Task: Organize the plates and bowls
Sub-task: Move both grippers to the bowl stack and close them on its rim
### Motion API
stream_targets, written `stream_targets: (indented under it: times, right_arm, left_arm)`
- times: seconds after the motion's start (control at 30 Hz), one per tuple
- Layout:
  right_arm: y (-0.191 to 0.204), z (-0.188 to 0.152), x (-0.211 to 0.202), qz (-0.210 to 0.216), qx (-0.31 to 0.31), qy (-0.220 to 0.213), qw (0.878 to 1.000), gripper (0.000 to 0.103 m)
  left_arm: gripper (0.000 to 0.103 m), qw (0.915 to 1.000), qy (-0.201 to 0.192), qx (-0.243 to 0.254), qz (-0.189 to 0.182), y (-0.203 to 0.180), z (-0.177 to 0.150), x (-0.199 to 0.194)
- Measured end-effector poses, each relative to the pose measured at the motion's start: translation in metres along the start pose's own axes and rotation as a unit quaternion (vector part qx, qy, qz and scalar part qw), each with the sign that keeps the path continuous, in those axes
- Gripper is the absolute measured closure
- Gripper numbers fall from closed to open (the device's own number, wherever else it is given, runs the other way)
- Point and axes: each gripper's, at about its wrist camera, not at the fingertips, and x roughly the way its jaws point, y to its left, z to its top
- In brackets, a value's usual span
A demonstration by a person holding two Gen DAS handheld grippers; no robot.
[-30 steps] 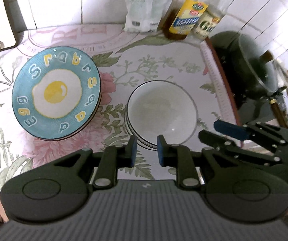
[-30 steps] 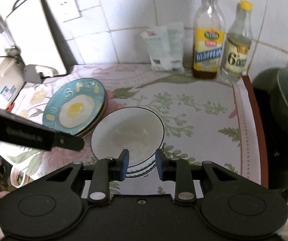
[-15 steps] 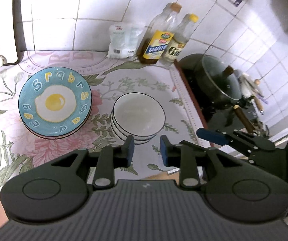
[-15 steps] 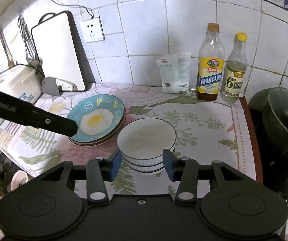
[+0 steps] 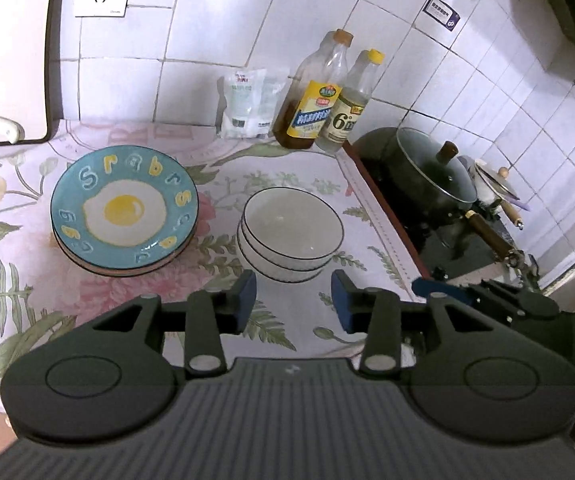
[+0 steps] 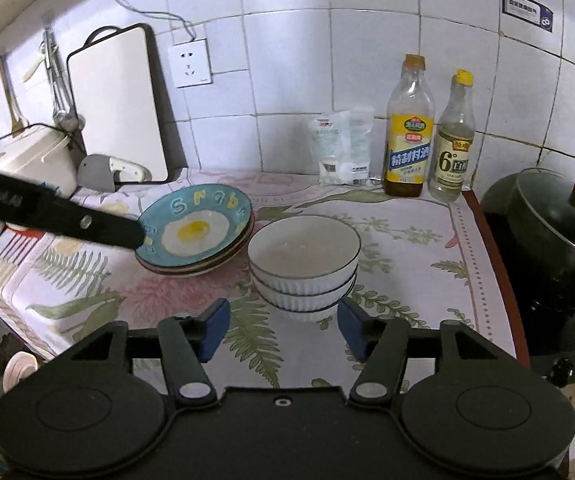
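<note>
Floral counter (image 5: 279,168): egg plate (image 5: 124,210) lettered "Srabrs"; bottle (image 6: 451,140) labelled "6°".

Glossy ceramic bowls (image 6: 304,256), plates (image 6: 197,232); matt floral cloth (image 6: 403,240) (pot lid (image 6: 559,216) glass).

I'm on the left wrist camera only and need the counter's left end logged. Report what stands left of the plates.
Observer: A white kitchen appliance stands there, left of the stacked plates.
Operator: Now report what is on the wall above it.
Observer: Metal utensils hang on the wall beside a white cutting board.
Operator: Give me the right gripper's state.
Observer: The right gripper is open and empty, just short of the stacked bowls.
</note>
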Motion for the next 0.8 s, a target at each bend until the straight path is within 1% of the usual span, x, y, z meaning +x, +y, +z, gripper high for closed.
stream_targets:
  times: [0.03, 0.1, 0.17, 0.23, 0.27, 0.33, 0.37, 0.4, 0.47, 0.57, 0.63, 0.7, 0.77, 0.8]
  right_arm:
    - [0.002, -0.004, 0.002, 0.0, -0.005, -0.001, 1.0, 0.037]
    - [0.004, -0.012, 0.008, 0.008, -0.009, -0.01, 1.0, 0.03]
    - [0.002, -0.023, 0.016, 0.01, 0.014, -0.016, 1.0, 0.03]
    - [0.001, -0.033, 0.026, 0.021, 0.025, -0.023, 0.999, 0.03]
    - [0.001, -0.039, 0.032, 0.021, 0.025, -0.029, 0.999, 0.028]
    - [0.001, -0.051, 0.044, 0.014, 0.022, -0.045, 0.999, 0.023]
    - [0.001, -0.057, 0.05, 0.008, 0.022, -0.052, 0.998, 0.016]
    - [0.0, -0.063, 0.057, 0.003, 0.023, -0.059, 0.998, 0.014]
    - [-0.004, -0.074, 0.074, -0.009, 0.03, -0.069, 0.997, 0.014]
    - [-0.01, -0.084, 0.097, -0.023, 0.039, -0.068, 0.997, 0.014]
    - [-0.012, -0.087, 0.106, -0.024, 0.031, -0.075, 0.996, 0.012]
    - [-0.014, -0.088, 0.114, -0.026, 0.026, -0.08, 0.996, 0.007]
    - [-0.015, -0.088, 0.121, -0.027, 0.022, -0.085, 0.996, 0.006]
    - [-0.015, -0.087, 0.125, -0.027, 0.02, -0.088, 0.996, 0.006]
  left_arm:
    - [0.062, 1.0, -0.006, 0.003, -0.004, 0.0, -0.003, 0.003]
    - [0.062, 0.9996, -0.02, 0.008, -0.015, -0.001, -0.008, 0.006]
    - [0.059, 0.999, -0.034, 0.023, -0.019, -0.004, -0.015, 0.012]
    - [0.051, 0.998, -0.048, 0.039, -0.017, -0.006, -0.023, 0.019]
    - [0.05, 0.9973, -0.056, 0.044, -0.018, -0.006, -0.028, 0.023]
    - [0.046, 0.9964, -0.067, 0.047, -0.022, -0.005, -0.039, 0.035]
    - [0.044, 0.9962, -0.071, 0.044, -0.024, -0.003, -0.045, 0.042]
    - [0.042, 0.9962, -0.074, 0.039, -0.025, -0.001, -0.05, 0.049]
    - [0.041, 0.9966, -0.075, 0.026, -0.023, 0.004, -0.058, 0.063]
    - [0.038, 0.9966, -0.077, 0.0, -0.029, 0.01, -0.066, 0.079]
    - [0.03, 0.9952, -0.088, -0.023, -0.035, 0.015, -0.069, 0.088]
    - [0.029, 0.9939, -0.097, -0.04, -0.034, 0.018, -0.069, 0.096]
    - [0.027, 0.9927, -0.102, -0.053, -0.034, 0.021, -0.066, 0.102]
    - [0.024, 0.9921, -0.105, -0.06, -0.036, 0.023, -0.064, 0.104]
